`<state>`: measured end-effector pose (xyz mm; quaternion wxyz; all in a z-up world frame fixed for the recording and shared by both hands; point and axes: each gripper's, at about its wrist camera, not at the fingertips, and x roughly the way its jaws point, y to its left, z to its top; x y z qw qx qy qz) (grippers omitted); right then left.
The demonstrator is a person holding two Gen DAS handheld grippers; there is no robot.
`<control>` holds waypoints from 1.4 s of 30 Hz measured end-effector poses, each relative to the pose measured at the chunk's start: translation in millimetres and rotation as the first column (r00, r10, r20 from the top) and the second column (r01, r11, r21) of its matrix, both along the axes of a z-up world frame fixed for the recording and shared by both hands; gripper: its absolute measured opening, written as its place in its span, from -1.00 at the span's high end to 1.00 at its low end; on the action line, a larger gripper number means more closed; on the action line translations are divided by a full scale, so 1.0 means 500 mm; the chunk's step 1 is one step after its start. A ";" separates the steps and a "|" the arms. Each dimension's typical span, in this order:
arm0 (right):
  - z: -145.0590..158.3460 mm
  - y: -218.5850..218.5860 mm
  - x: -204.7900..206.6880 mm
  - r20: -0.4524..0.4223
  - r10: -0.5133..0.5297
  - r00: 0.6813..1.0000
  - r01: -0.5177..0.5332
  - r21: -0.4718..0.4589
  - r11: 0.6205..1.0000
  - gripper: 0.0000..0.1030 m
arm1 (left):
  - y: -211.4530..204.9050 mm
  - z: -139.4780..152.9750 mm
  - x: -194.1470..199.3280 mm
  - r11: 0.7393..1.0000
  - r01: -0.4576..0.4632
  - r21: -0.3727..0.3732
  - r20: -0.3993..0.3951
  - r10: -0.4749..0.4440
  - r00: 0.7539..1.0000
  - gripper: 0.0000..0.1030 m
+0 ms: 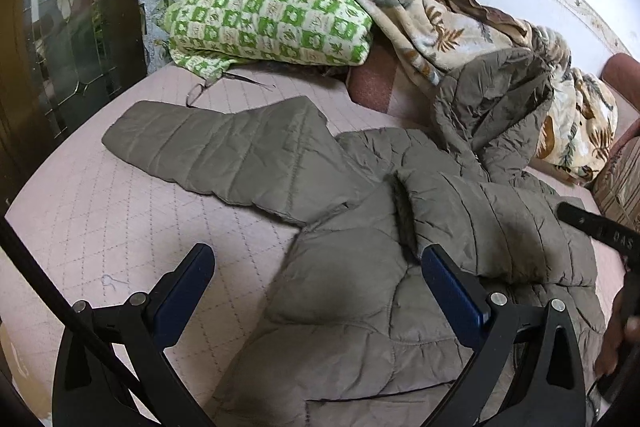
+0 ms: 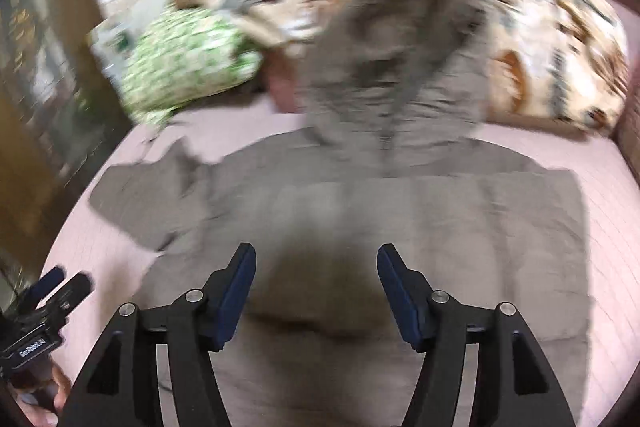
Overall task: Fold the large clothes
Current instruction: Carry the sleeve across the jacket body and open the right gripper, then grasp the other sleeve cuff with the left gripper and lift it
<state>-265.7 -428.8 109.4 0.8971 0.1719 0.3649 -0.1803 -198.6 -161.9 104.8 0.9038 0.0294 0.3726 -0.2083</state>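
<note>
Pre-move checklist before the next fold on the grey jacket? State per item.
1. Left gripper jaws open, nothing between them: ok.
2. Right gripper jaws open, empty: ok.
3. Grey jacket lying on the pink bed cover: ok.
4. Jacket sleeve spread flat to the side: ok.
5. Jacket's far end clear of the leaf-print blanket: not ok, it is bunched up against it.
6. Right-wrist view sharp enough to aim: not ok, blurred.
</note>
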 end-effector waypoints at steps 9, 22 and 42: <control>-0.131 -0.268 -0.120 -0.239 -0.357 0.903 0.358 -0.042 0.933 -0.32 | -0.045 -0.017 -0.011 0.998 0.032 0.054 0.014 -0.033 0.999 -1.00; -0.048 -0.108 -0.159 -0.095 -0.197 0.976 0.191 -0.061 0.980 -0.44 | -0.064 -0.030 -0.009 0.996 0.037 0.084 0.013 -0.038 0.999 -1.00; -0.091 0.002 -0.160 -0.016 0.003 1.000 -0.003 0.008 1.000 -0.46 | 0.292 -0.060 0.364 0.940 -0.333 -0.071 -0.165 0.318 0.934 -0.88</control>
